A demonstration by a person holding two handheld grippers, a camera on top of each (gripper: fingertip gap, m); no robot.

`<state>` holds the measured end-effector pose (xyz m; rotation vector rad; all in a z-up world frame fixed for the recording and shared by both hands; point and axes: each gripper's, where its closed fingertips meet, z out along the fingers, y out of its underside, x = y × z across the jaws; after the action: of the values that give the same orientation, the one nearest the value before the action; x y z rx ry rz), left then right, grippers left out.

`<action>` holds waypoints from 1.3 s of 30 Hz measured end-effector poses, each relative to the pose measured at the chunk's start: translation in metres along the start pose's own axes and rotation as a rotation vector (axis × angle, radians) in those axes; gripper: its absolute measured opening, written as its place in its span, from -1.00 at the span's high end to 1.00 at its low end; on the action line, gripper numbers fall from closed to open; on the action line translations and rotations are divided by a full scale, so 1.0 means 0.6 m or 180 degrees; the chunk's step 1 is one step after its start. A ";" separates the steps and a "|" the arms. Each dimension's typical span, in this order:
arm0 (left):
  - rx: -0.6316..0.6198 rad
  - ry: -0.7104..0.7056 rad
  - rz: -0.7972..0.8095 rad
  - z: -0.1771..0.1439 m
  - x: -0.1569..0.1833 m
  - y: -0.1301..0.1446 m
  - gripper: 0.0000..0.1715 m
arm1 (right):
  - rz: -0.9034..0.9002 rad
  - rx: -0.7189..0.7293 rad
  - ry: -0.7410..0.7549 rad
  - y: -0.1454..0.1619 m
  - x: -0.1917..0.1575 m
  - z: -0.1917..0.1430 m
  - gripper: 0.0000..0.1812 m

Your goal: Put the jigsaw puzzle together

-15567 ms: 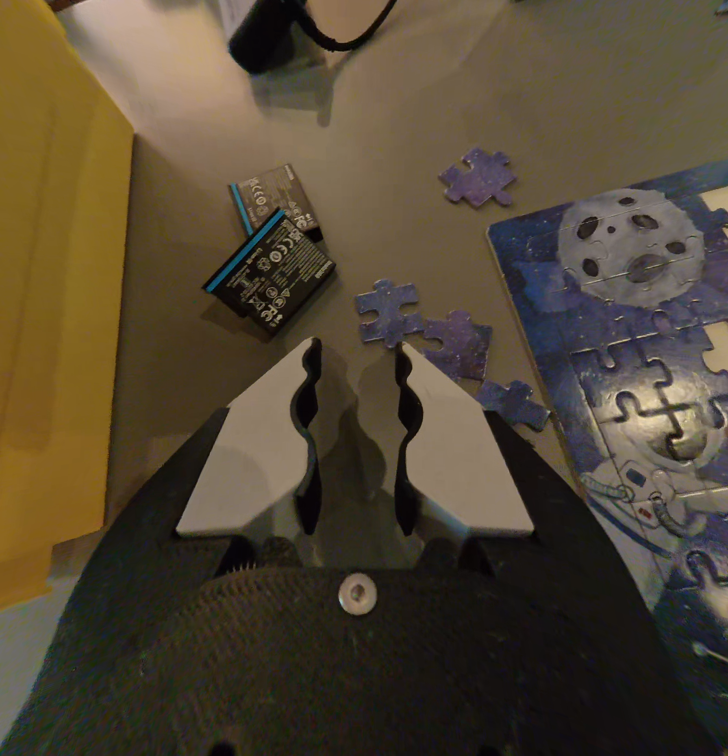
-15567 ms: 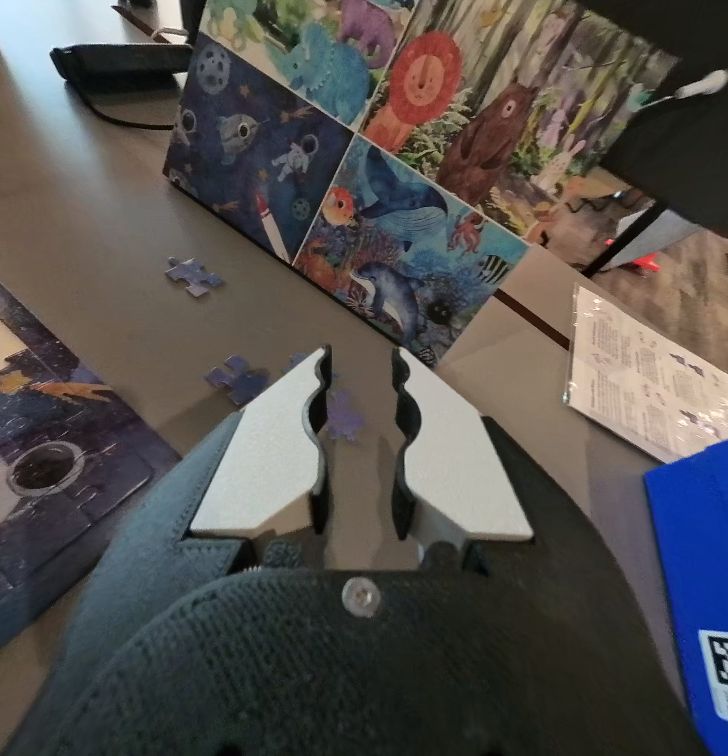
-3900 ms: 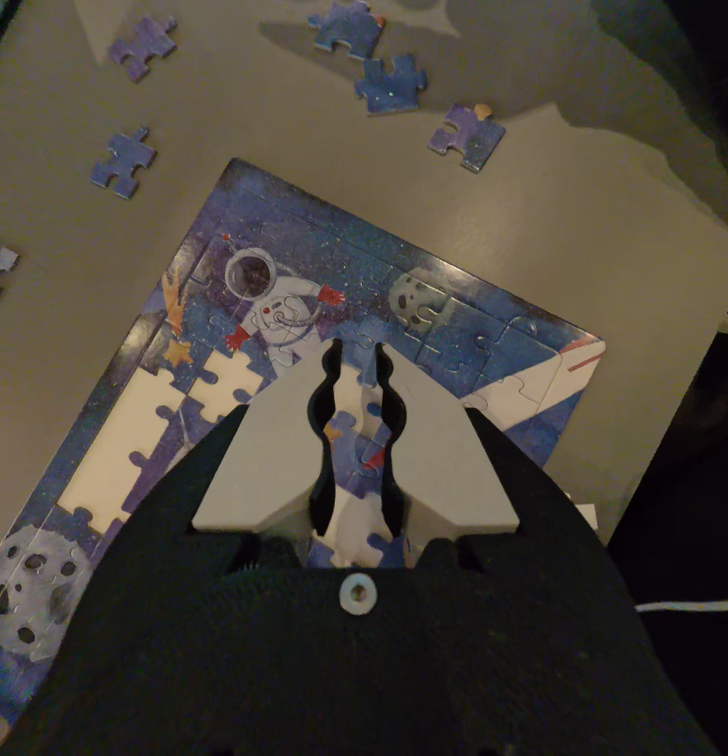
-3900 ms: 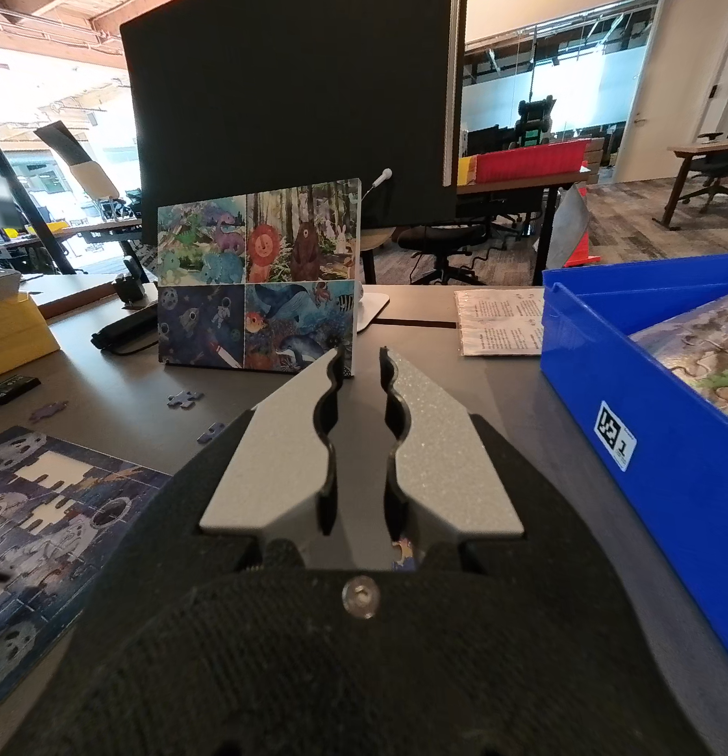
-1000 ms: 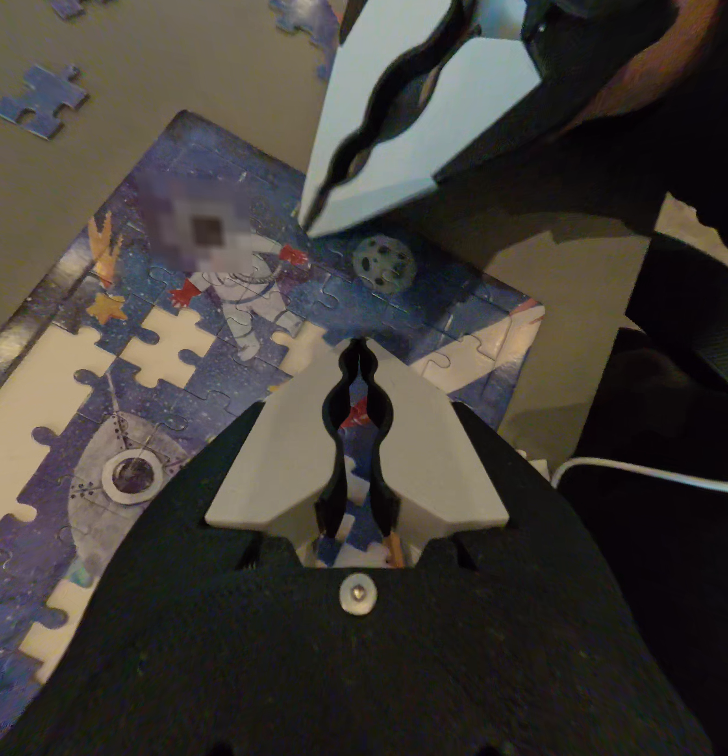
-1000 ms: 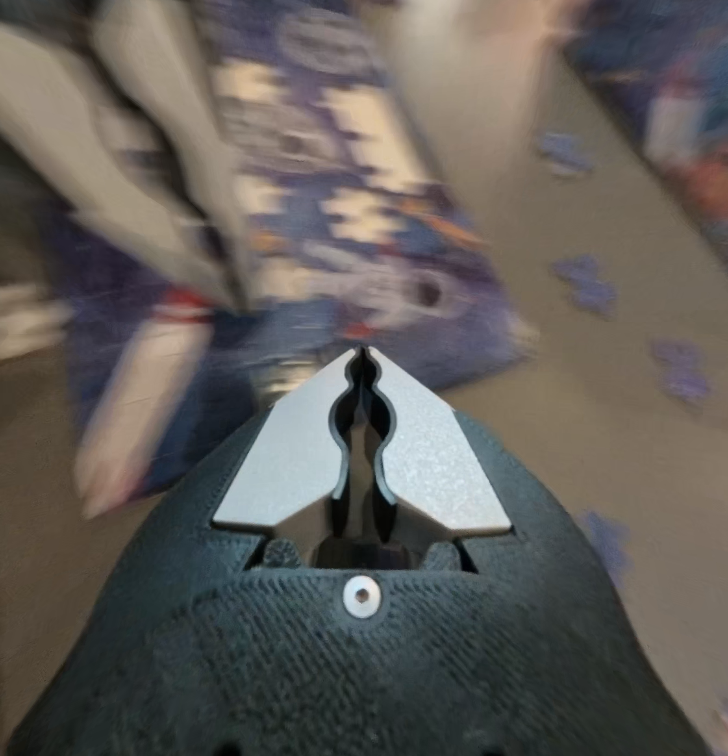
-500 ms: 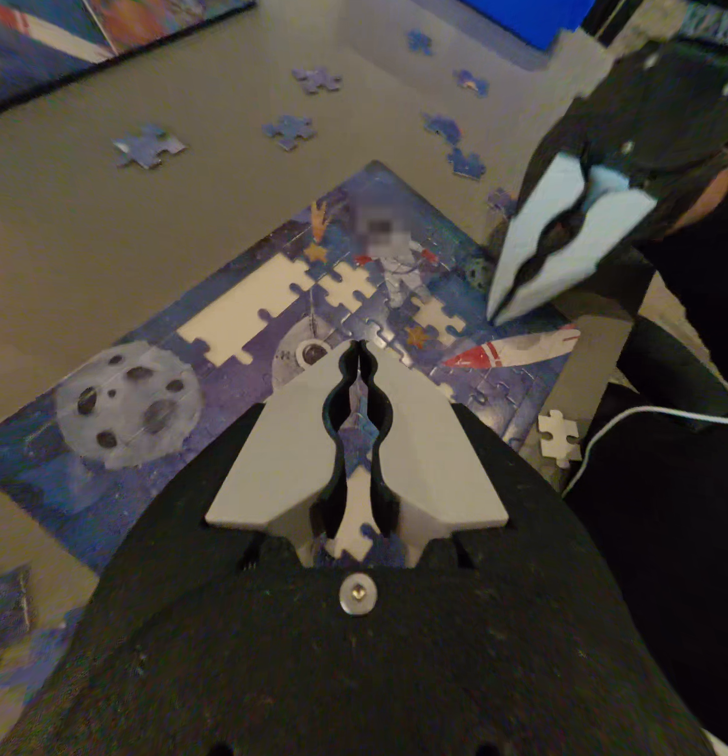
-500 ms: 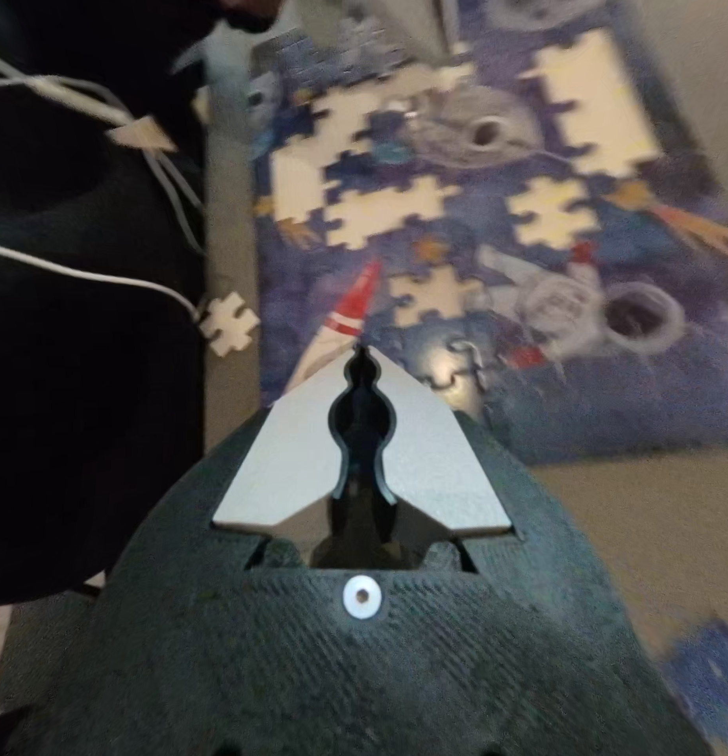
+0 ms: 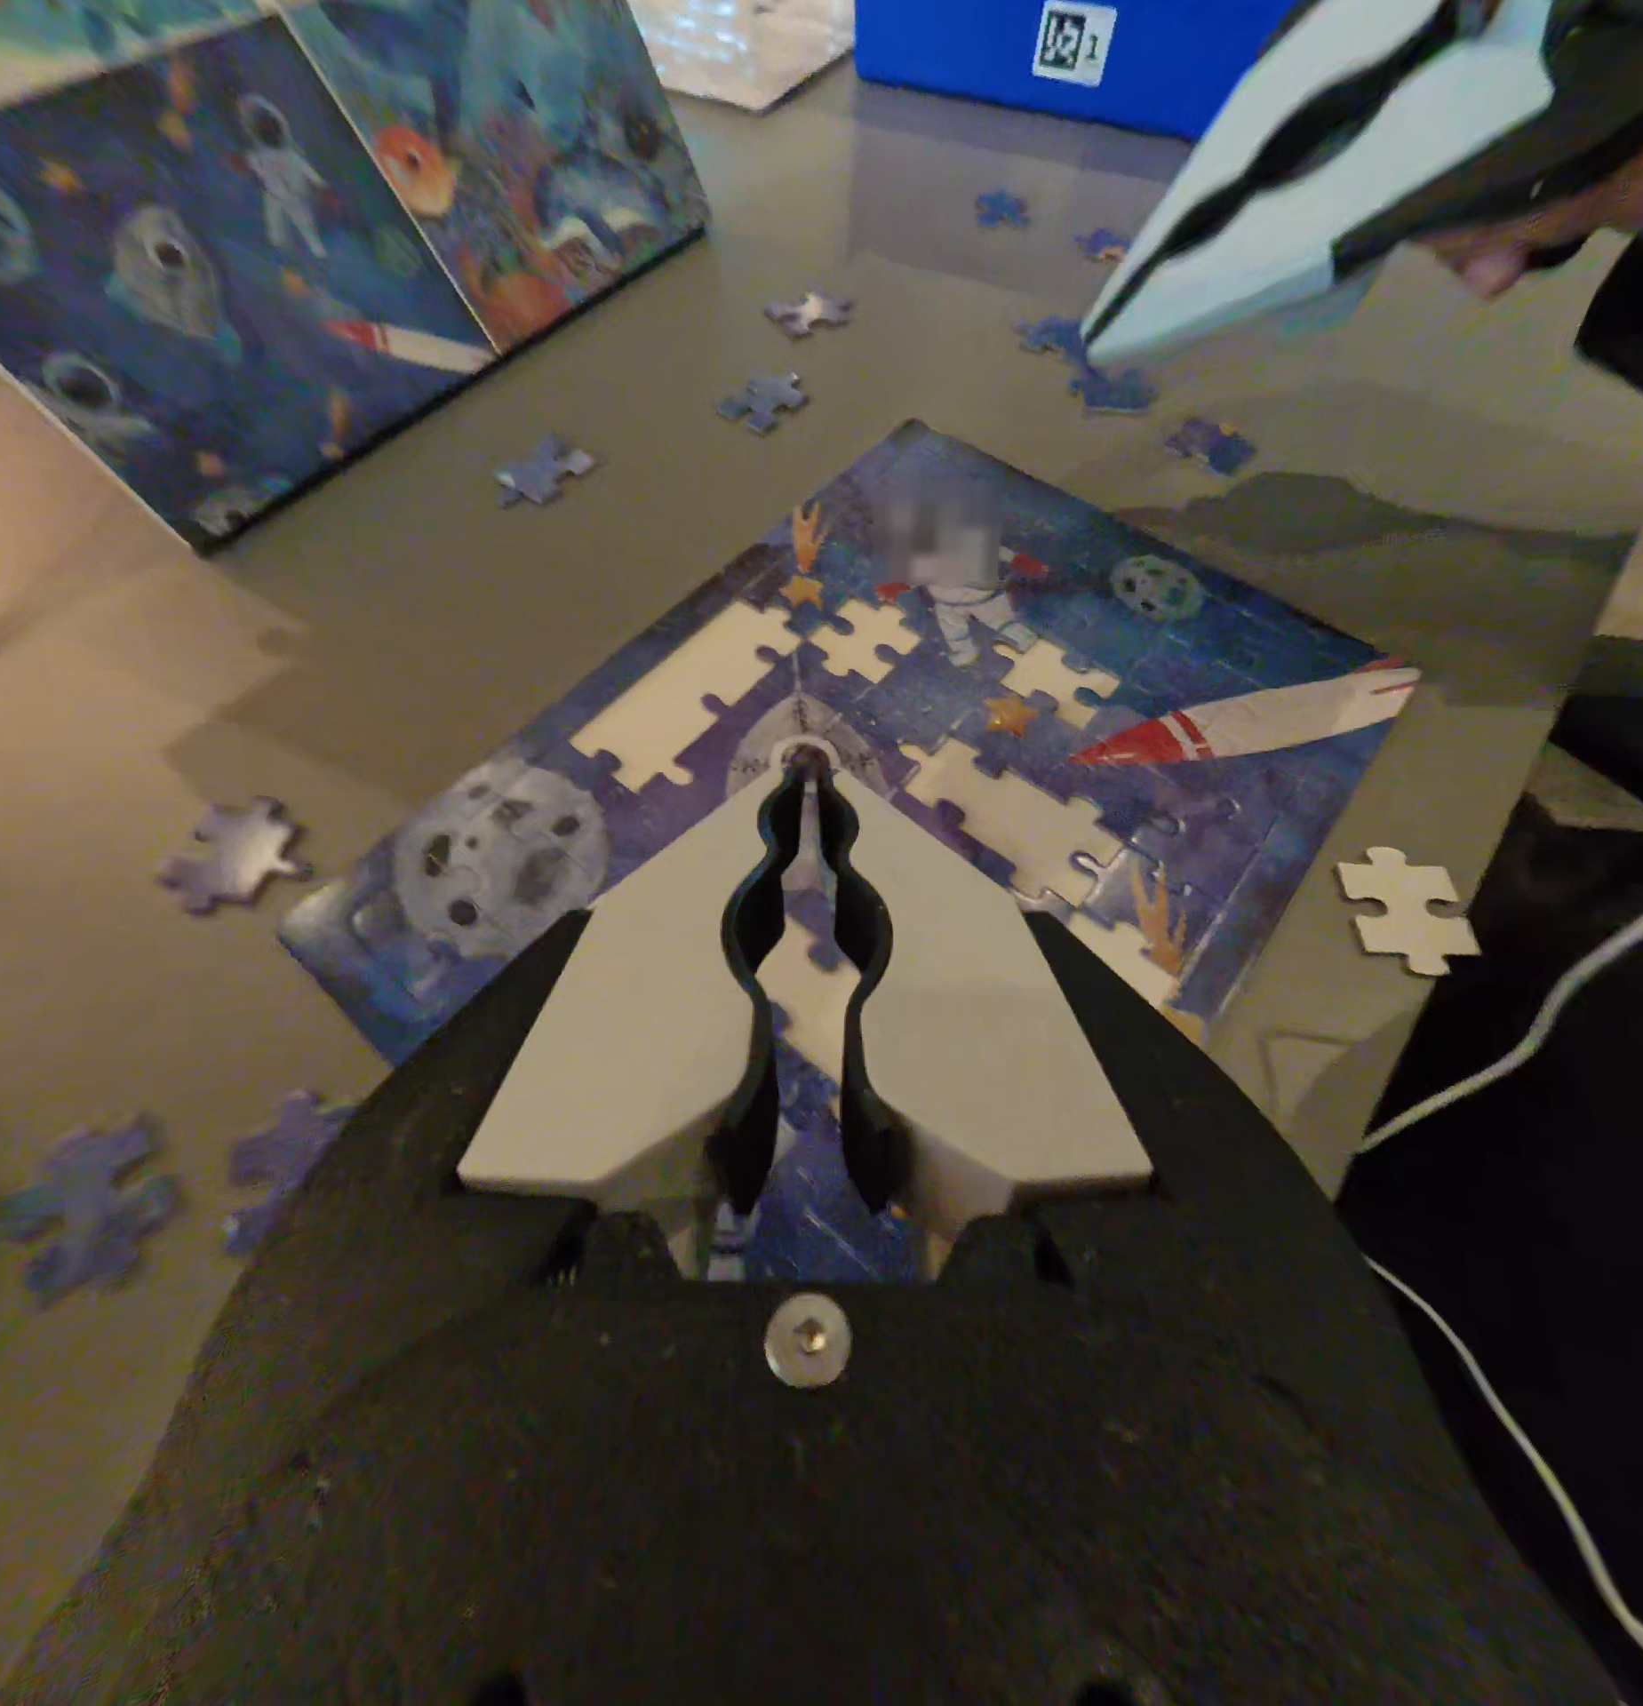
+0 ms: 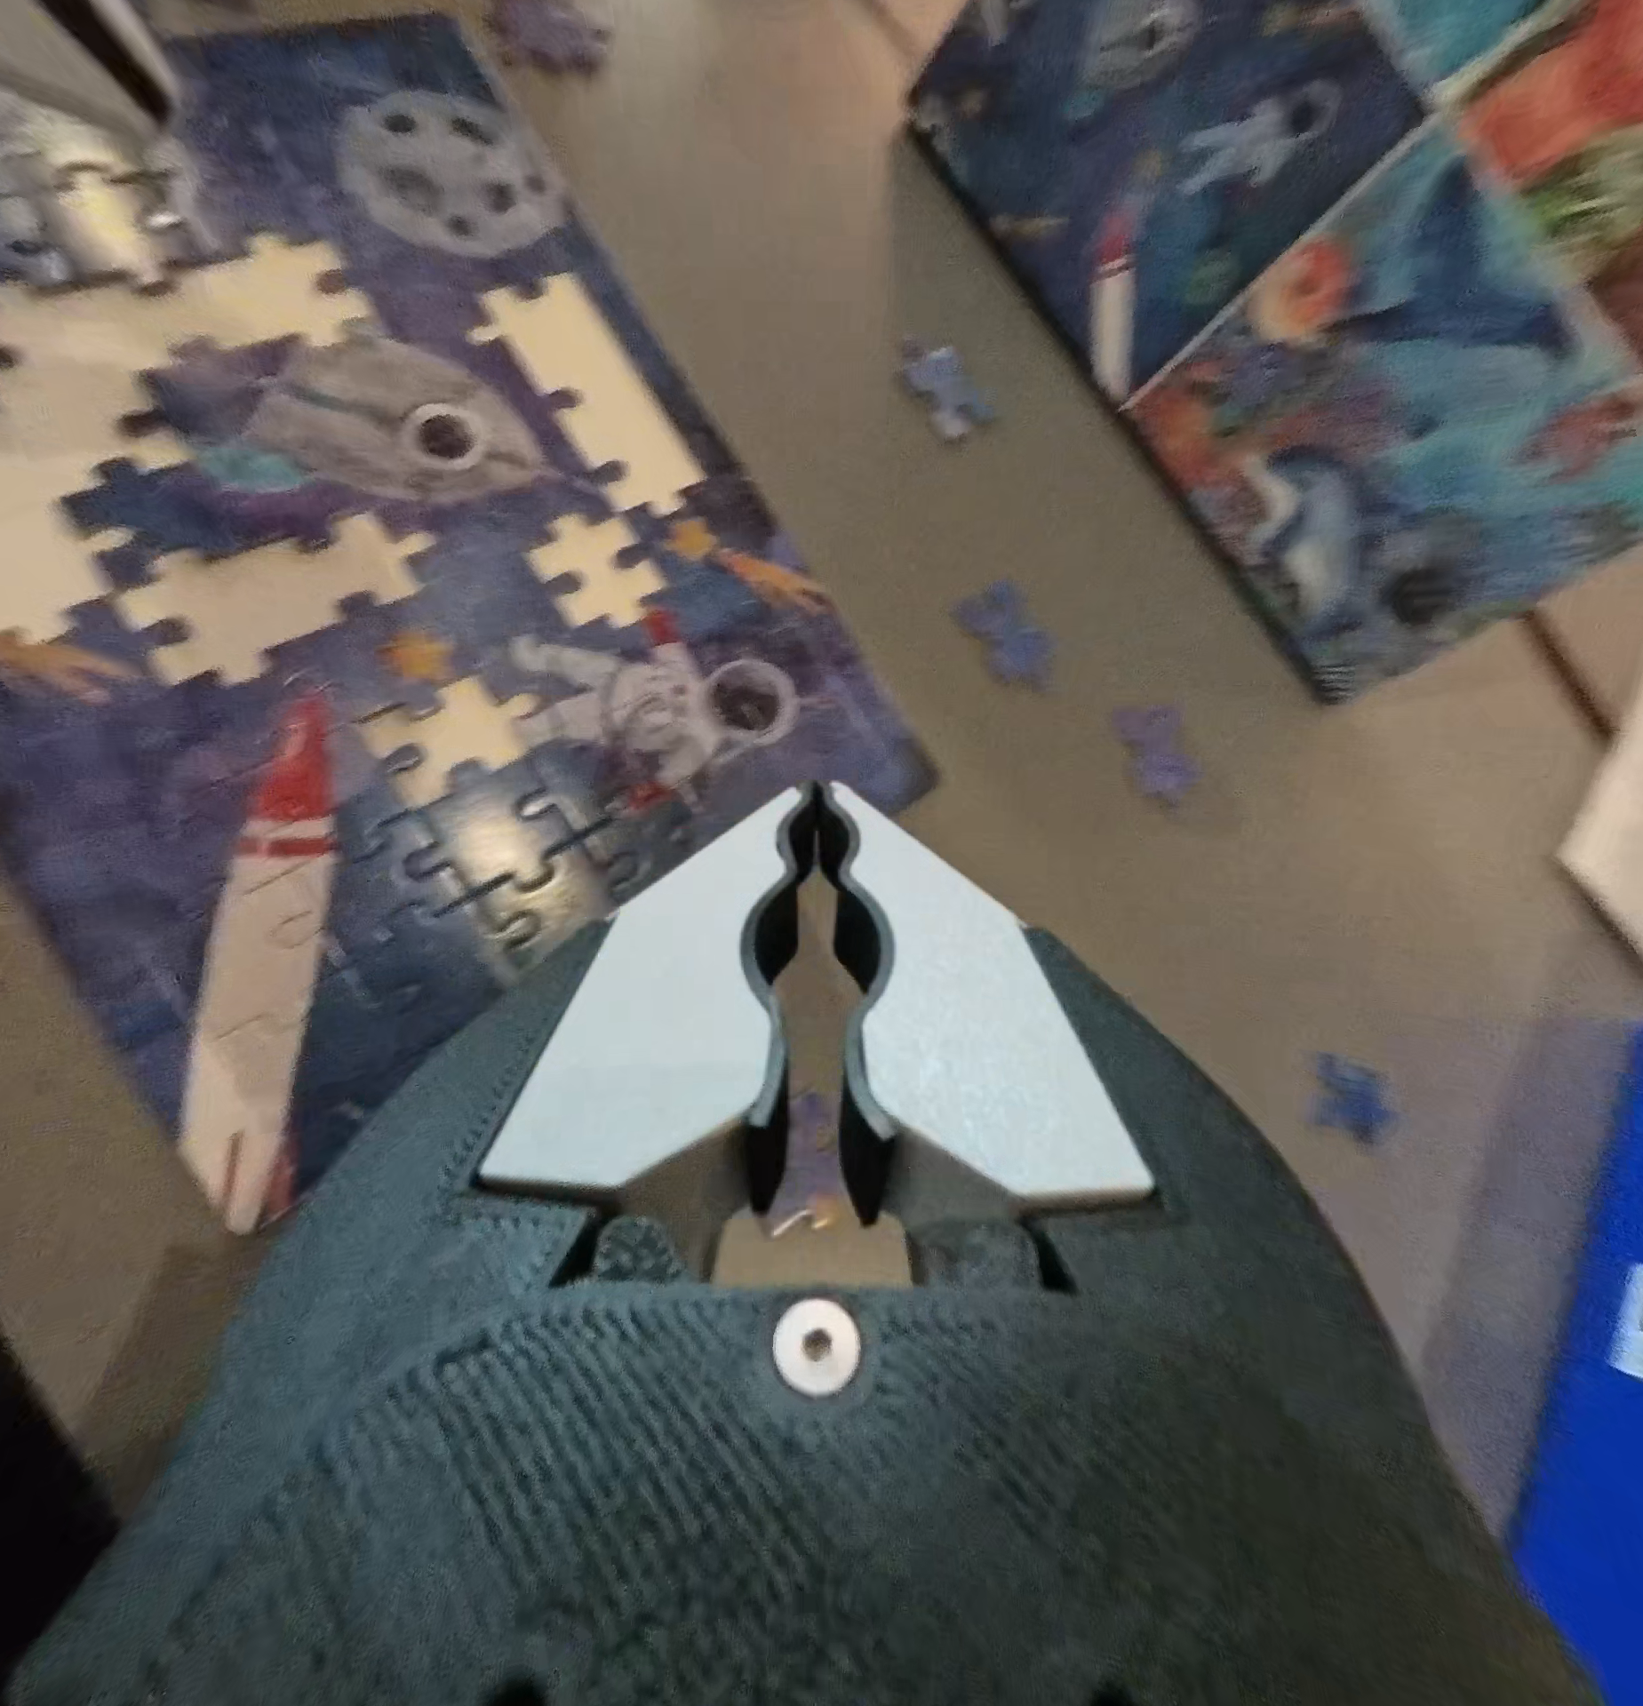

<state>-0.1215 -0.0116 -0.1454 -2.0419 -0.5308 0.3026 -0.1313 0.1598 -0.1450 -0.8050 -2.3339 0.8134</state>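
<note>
The space jigsaw puzzle (image 9: 485,849) lies flat on the grey table with several cream gaps (image 9: 679,702) in its middle. It also shows in the right wrist view (image 10: 448,185). My left gripper (image 9: 806,774) is shut and empty, above the puzzle's grey spaceship. My right gripper (image 10: 815,796) is shut and empty, over the puzzle's corner beside the astronaut. The left wrist view shows it (image 9: 1102,337) at the upper right, tips just above a loose blue piece (image 9: 1113,388). Several loose pieces (image 9: 540,473) (image 10: 1007,632) lie around the puzzle. One white face-down piece (image 9: 1406,909) lies by the table's edge.
The picture box (image 9: 245,231) stands behind the puzzle; it also shows in the right wrist view (image 10: 1307,323). A blue bin (image 9: 1030,55) (image 10: 1611,1292) is at the far right. A white cable (image 9: 1491,1062) and a dark sleeve are at the near table edge. Left tips to right tips: about 20 cm. The loose blue piece (image 9: 1113,388) lies some 10 cm from my right tips, 25 cm from my left tips.
The left view has pulled back and tilted up, showing the box and bin. The right gripper has swung from the puzzle's rocket edge toward the loose pieces. Both stayed shut.
</note>
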 end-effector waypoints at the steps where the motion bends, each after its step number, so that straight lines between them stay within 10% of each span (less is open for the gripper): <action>1: -0.0035 -0.0059 0.0125 0.007 -0.003 -0.005 0.96 | 0.0001 0.0040 0.0116 -0.012 0.016 -0.004 1.00; 8: -0.0062 -0.0111 0.0766 0.083 -0.027 -0.098 0.97 | 0.0056 0.0921 0.0609 -0.136 0.151 -0.002 1.00; 12: -0.0061 -0.0302 0.0776 0.115 -0.097 -0.141 0.96 | 0.0515 0.1045 0.0577 -0.107 0.226 0.061 1.00; 23: -0.0115 -0.0516 -0.0216 0.091 -0.274 -0.027 0.96 | 0.0923 0.1091 0.0720 -0.010 0.269 0.038 1.00; 39: -0.0045 -0.0770 -0.0074 0.073 -0.292 -0.034 1.00 | 0.1571 0.1921 0.1146 0.005 0.292 -0.078 1.00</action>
<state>-0.2979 -0.0544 -0.1498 -2.0231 -0.7054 0.5375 -0.2191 0.2972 -0.0657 -1.1397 -1.4612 1.3578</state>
